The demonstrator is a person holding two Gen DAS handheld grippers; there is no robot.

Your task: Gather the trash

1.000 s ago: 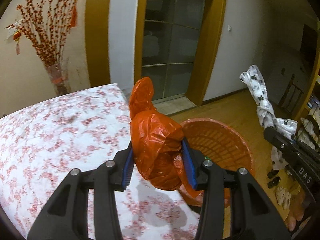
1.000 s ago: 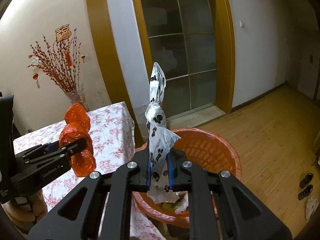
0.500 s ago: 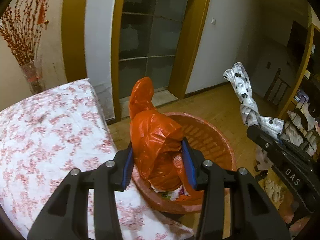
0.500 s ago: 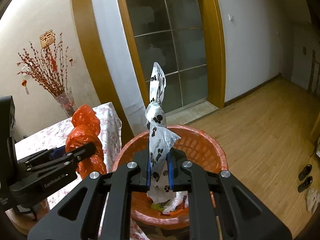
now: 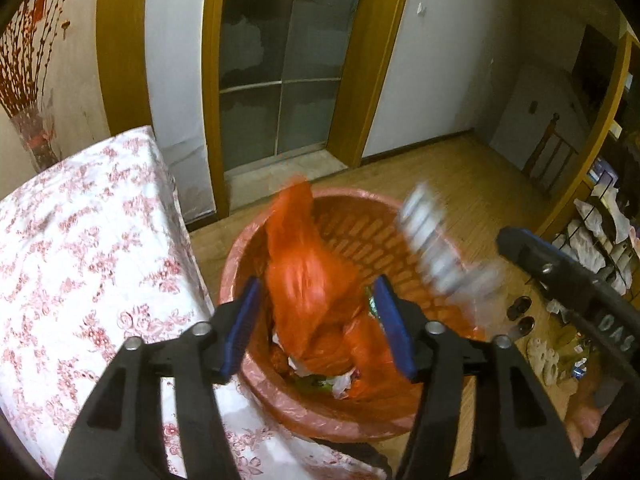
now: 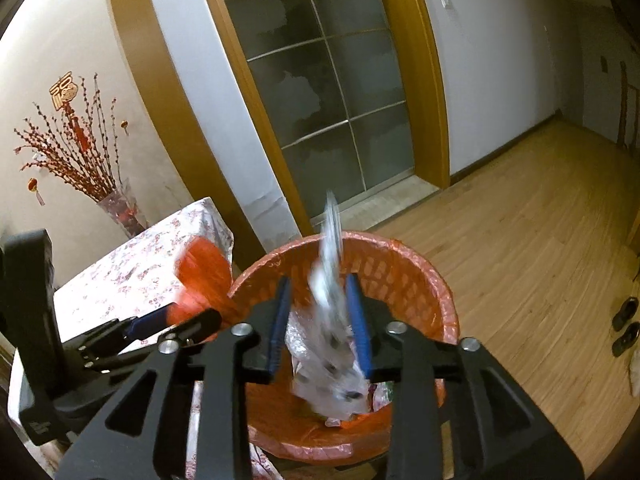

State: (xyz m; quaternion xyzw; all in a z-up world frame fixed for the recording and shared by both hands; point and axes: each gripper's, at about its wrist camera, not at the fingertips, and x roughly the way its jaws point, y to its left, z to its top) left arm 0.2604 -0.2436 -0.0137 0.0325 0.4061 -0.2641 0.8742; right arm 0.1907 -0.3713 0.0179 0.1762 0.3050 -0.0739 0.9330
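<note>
Left wrist view: left gripper (image 5: pixel 318 326) jaws opening, orange plastic bag (image 5: pixel 306 280) loose between them, over the orange basket (image 5: pixel 362 236). Right gripper (image 6: pixel 320 322) jaws opening, paw-print bag (image 6: pixel 332 344), blurred, unclamped above the same basket.

Orange bag (image 5: pixel 308 280), orange basket (image 5: pixel 360 220) (slotted wall), white bag with black spots (image 6: pixel 332 344), tablecloth (image 5: pixel 80 240) white with red flowers, blue pads (image 5: pixel 240 324).
</note>
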